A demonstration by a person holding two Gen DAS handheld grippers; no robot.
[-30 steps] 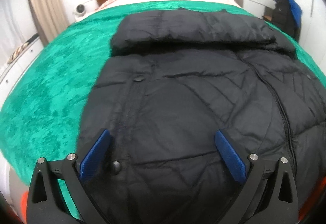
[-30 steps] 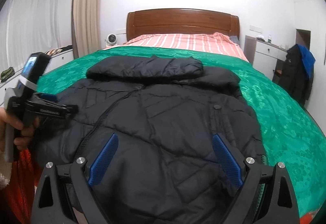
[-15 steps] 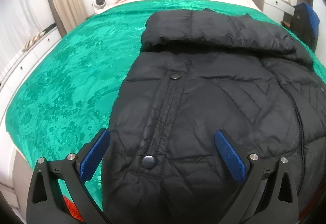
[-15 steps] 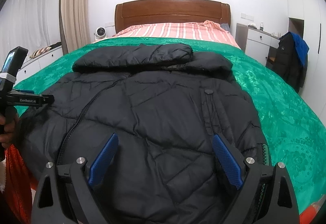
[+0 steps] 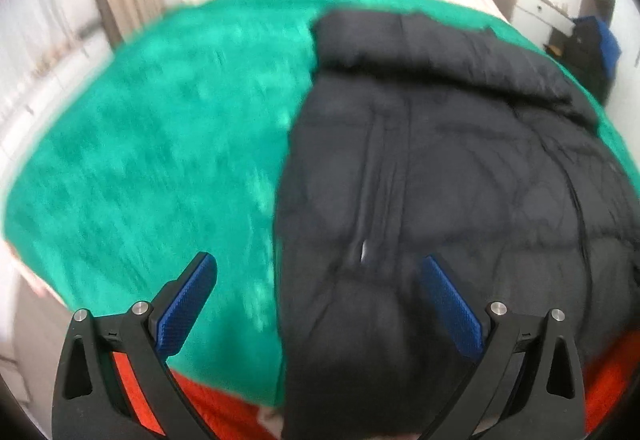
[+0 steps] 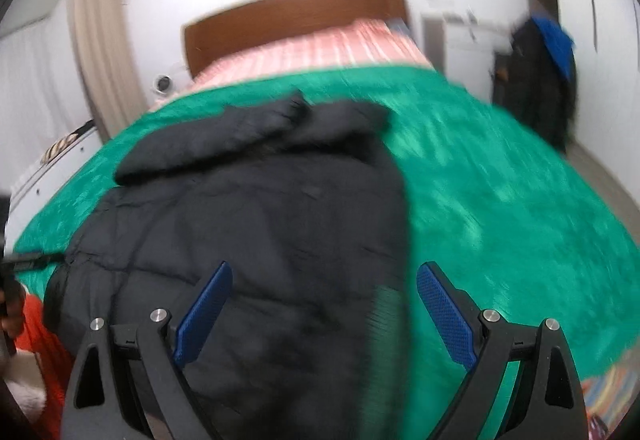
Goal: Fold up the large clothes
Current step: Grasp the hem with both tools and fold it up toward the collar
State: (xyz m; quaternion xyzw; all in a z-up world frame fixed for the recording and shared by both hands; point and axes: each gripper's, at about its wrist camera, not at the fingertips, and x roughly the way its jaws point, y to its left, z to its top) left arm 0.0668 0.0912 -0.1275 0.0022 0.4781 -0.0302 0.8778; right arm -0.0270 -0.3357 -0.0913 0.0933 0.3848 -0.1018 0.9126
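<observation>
The black quilted puffer jacket (image 5: 440, 175) lies spread flat, hood end toward the headboard, on the green velvety bedspread (image 5: 152, 159), filling the right and centre of the left wrist view and the lower left and centre of the right wrist view (image 6: 256, 232). Both views are motion-blurred.

The step in hand looks like lining up on the jacket's two side edges near the hem. The left gripper (image 5: 318, 300) has its blue-padded fingers spread wide and empty, straddling the jacket's left edge at lower centre. The right gripper (image 6: 324, 304) is likewise spread and empty, straddling the right edge.

Next, each probably needs to drop onto its edge and pinch through the thick padding before lifting; a shallow bite could slip.

A brown wooden headboard (image 6: 292, 19) sits at the top, a dark coat with a blue garment (image 6: 548, 75) at upper right. Nothing lies on the jacket to obstruct.
</observation>
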